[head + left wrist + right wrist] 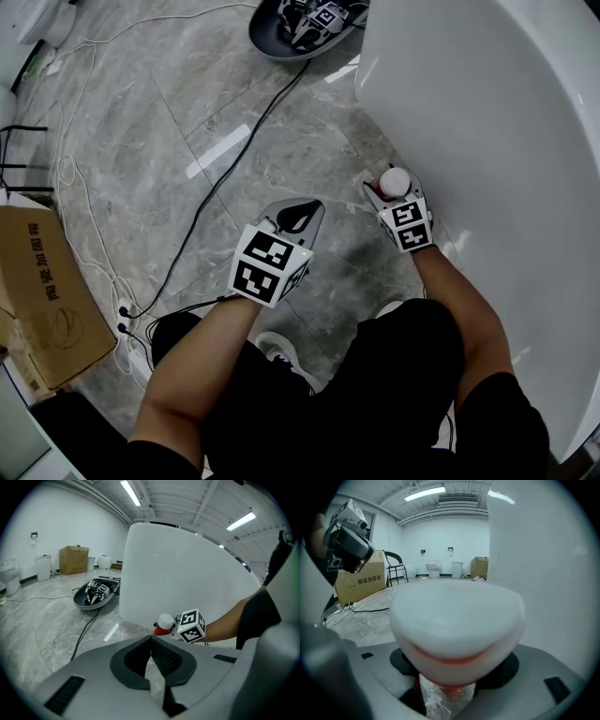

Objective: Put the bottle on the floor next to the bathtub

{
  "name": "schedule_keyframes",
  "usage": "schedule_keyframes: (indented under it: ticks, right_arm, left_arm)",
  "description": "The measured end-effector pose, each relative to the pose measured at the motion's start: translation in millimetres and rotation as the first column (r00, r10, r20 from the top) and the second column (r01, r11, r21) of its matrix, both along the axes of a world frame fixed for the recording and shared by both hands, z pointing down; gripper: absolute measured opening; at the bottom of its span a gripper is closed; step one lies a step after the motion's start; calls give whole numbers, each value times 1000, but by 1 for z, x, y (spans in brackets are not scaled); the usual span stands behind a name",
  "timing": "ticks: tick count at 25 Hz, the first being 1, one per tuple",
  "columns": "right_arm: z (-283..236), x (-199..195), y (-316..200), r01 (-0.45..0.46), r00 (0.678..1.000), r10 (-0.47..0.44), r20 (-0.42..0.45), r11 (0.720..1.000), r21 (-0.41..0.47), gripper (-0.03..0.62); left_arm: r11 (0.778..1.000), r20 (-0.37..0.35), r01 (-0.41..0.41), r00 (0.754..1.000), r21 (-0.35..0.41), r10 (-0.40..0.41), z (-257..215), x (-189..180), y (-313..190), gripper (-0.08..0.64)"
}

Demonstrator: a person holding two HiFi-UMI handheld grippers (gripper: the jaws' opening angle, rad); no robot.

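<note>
A red bottle with a white cap [395, 181] sits in my right gripper [386, 197], whose jaws are shut on it, close beside the white bathtub [487, 122]. In the right gripper view the white cap [457, 616] fills the middle, with red showing below it between the jaws. From the left gripper view the bottle [164, 624] shows upright by the tub wall [187, 583]. My left gripper [302, 217] hangs over the marble floor left of the bottle, its jaws shut with nothing between them.
A black cable [234, 159] runs across the grey marble floor. A dark tray [305, 28] with marker cubes lies at the top by the tub. A cardboard box [42, 291] stands at the left. The person's legs and shoe [281, 352] are below.
</note>
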State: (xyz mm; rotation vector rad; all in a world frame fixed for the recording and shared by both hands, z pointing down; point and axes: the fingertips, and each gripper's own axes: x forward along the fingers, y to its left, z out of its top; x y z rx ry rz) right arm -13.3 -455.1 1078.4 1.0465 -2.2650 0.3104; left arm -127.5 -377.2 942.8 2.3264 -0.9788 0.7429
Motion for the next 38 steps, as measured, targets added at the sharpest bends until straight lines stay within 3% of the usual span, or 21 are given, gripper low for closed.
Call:
schedule_keyframes:
  ticks: [25, 38]
  right_arm:
    - [1, 14, 18, 4, 1000, -5, -29, 998, -61, 282]
    - [5, 30, 35, -8, 999, 4, -33, 989, -148, 282]
  left_arm:
    - [999, -29, -38, 999, 13, 39, -8, 16, -5, 17]
    - [999, -45, -45, 998, 12, 45, -5, 25, -11, 17]
